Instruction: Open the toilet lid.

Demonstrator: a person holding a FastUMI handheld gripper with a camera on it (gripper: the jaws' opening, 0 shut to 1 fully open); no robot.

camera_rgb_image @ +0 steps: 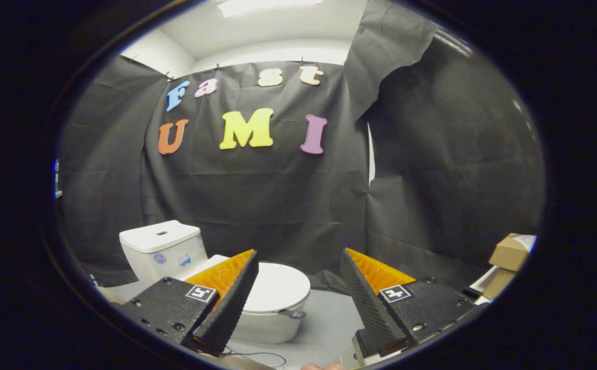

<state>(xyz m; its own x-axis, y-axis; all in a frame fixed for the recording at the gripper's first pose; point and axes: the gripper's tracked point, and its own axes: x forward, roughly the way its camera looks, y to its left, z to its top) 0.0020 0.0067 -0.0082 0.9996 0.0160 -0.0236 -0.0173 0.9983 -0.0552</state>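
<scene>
A white toilet stands on the grey floor beyond my fingers. Its lid (277,287) lies flat and closed on the bowl (270,324), with a small grey tab at its front rim. The tank (162,249) rises behind it, against the black cloth. My gripper (298,264) is open, its two fingers spread wide with nothing between them. The left finger (229,303) overlaps the left part of the lid in the picture, still short of it. The right finger (367,303) is off to the right of the bowl.
Cardboard boxes (509,257) are stacked on the floor at the right, beside the cloth wall. A thin dark cable (257,354) lies on the floor in front of the bowl. Grey floor (329,318) stretches between the toilet and the boxes.
</scene>
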